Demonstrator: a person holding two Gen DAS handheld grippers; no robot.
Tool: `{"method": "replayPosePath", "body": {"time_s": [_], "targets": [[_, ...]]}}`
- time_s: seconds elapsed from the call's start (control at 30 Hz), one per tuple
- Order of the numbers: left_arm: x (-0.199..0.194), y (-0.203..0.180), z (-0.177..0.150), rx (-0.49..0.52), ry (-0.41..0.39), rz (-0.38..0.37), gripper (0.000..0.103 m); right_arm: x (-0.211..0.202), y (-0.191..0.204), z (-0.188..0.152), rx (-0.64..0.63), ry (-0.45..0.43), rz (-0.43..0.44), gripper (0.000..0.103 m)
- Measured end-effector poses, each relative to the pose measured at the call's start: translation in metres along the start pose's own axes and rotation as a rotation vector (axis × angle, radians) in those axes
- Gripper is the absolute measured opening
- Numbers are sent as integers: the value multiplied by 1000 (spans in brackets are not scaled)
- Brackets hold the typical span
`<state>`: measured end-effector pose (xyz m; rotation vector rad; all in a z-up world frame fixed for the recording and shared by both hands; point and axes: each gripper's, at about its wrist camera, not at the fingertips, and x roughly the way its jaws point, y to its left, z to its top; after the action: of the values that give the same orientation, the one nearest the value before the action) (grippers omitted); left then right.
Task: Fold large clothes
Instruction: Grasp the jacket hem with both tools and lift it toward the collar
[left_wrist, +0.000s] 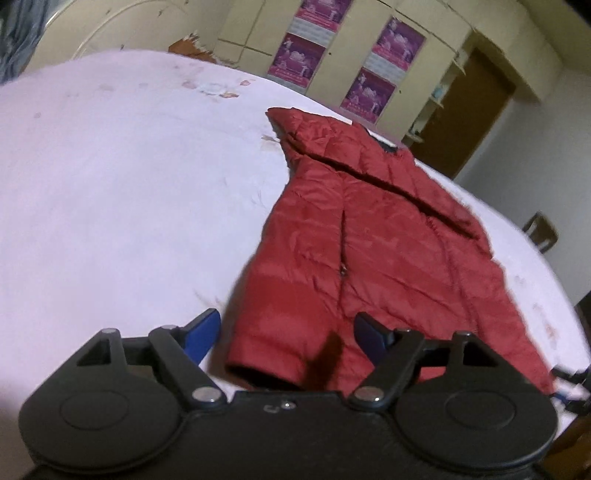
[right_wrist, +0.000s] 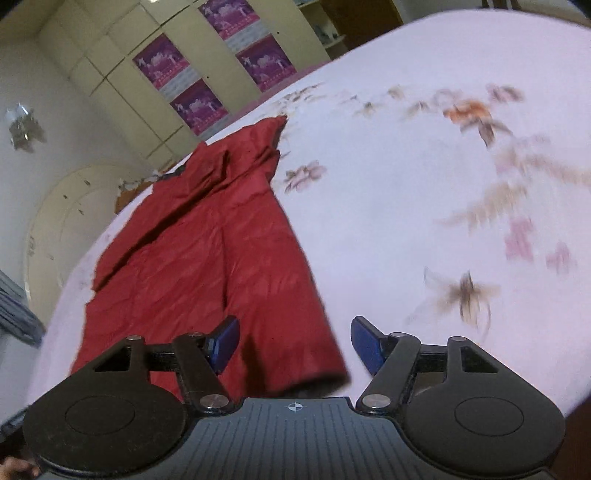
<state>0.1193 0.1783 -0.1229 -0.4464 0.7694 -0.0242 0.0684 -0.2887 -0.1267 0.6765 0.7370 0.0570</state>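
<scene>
A red quilted jacket (left_wrist: 376, 251) lies flat on the bed, its sleeves folded in over the body and its hem towards me. My left gripper (left_wrist: 286, 338) is open, its blue pads just above the hem's left corner. In the right wrist view the jacket (right_wrist: 221, 258) runs away up-left. My right gripper (right_wrist: 293, 345) is open over the hem's right corner, gripping nothing. A bit of the right gripper (left_wrist: 572, 384) shows at the left view's right edge.
The bed has a pale pink floral sheet (left_wrist: 129, 184) with room on both sides of the jacket (right_wrist: 443, 221). A cream wardrobe with purple posters (left_wrist: 332, 55) stands beyond the bed. A brown door (left_wrist: 469, 110) is at the right. A cream headboard (right_wrist: 66, 221) is behind.
</scene>
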Motion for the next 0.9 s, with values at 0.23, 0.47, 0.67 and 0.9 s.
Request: {"method": "replayPosePath", "body": {"time_s": [0.23, 0.47, 0.67, 0.9], "targets": [[-2, 18, -11, -208, -16, -165, 70, -9, -18, -9, 147, 30, 118, 67], [25, 26, 4, -270, -3, -225, 56, 11, -32, 12, 245, 31, 168, 51], [25, 19, 7, -234, -29, -224, 8, 17, -23, 15, 169, 80, 207, 6], [21, 13, 8, -179, -35, -190, 8, 3, -26, 15, 146, 47, 210, 5]]}}
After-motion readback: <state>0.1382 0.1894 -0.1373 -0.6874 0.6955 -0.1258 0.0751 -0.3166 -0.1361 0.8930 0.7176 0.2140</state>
